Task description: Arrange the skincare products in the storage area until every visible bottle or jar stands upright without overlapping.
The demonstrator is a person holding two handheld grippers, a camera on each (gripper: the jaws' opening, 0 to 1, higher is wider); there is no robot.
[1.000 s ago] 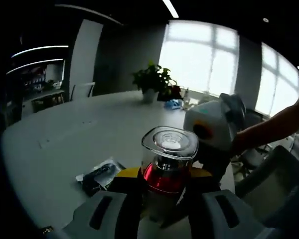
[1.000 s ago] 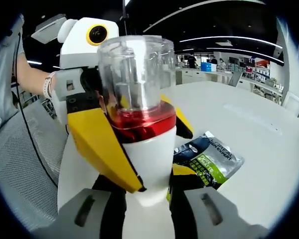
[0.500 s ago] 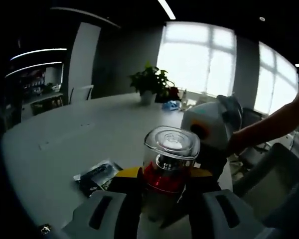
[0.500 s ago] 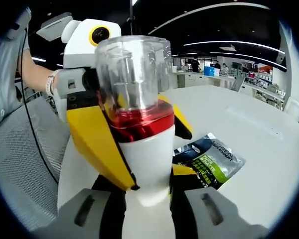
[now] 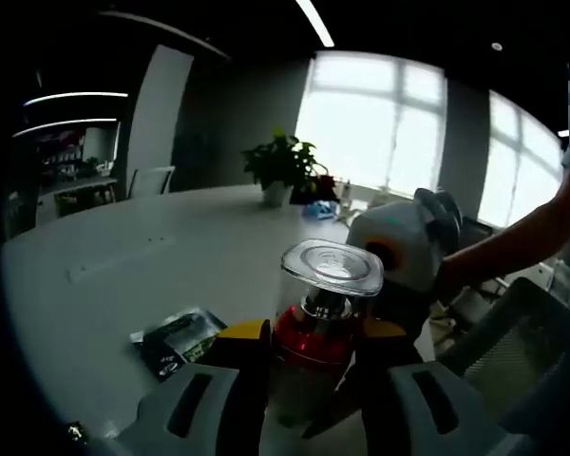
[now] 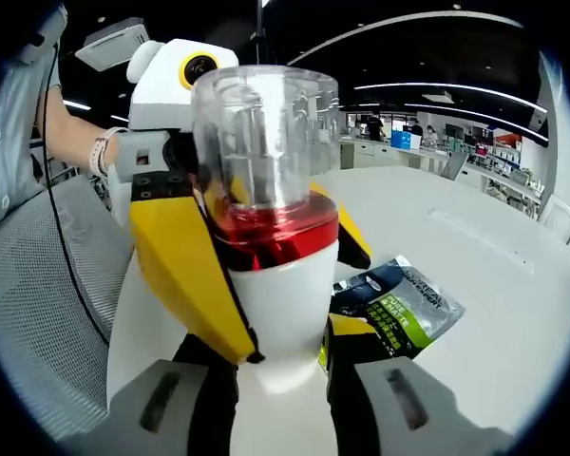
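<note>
Presently, left gripper view. Item one: a white bottle [image 5: 309, 380] with a red metallic collar and a clear cap, upright, lifted above the white table [image 5: 123, 285]. The left gripper [image 5: 309, 418] has its two grey jaws rising from the bottom of the view, closed narrowly on the bottle's lower body, one jaw on each side. Yellow jaw pads of the right gripper [image 5: 399, 256] press the bottle at collar height; its white body sits just behind the cap, a person's forearm [image 5: 513, 247] trailing off to the right. Item two: a dark sachet [image 5: 176, 337] lying flat on the table, left of the bottle and apart from it. Item three: a potted plant [image 5: 285, 171] standing at the table's far side, before bright windows. A mesh chair back [image 5: 513, 332] sits at lower right.

Right gripper view. The same bottle [image 6: 280, 294] fills the centre, upright, clear cap on top, red collar, white body below. The right gripper [image 6: 280, 408] holds it narrowly between its grey jaws at the base. The left gripper [image 6: 185, 218] comes in from the left, its yellow pads clamped either side of the collar, white body above, a wrist [image 6: 100, 152] with a band behind it. The sachet [image 6: 399, 309], dark with a green panel, lies flat on the table [image 6: 494, 285] just right of the bottle. A grey mesh chair [image 6: 38, 285] occupies the left.
</note>
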